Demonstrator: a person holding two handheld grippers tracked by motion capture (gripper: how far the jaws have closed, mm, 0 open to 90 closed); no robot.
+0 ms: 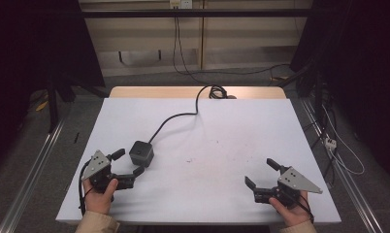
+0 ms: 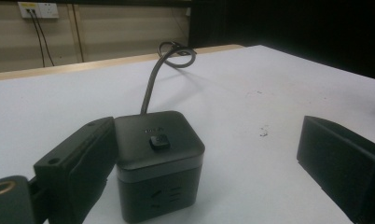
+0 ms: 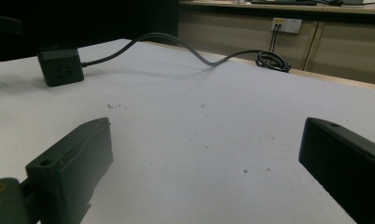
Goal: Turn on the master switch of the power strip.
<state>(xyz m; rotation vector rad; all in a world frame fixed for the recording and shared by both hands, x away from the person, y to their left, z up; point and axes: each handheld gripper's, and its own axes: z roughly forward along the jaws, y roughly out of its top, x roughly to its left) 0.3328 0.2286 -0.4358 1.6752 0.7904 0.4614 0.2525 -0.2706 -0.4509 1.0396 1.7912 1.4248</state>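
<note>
Where cables trail, white tabletop (image 1: 222,141).

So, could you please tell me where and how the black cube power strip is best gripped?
Probably across two opposite flat sides of the cube power strip, low on the body, coming level from the person's side. The left gripper already straddles it, open; the cord leaves the far face.

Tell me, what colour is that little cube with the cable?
Black, with a greyish band below its top; the cube shows best in the left gripper view.
</note>
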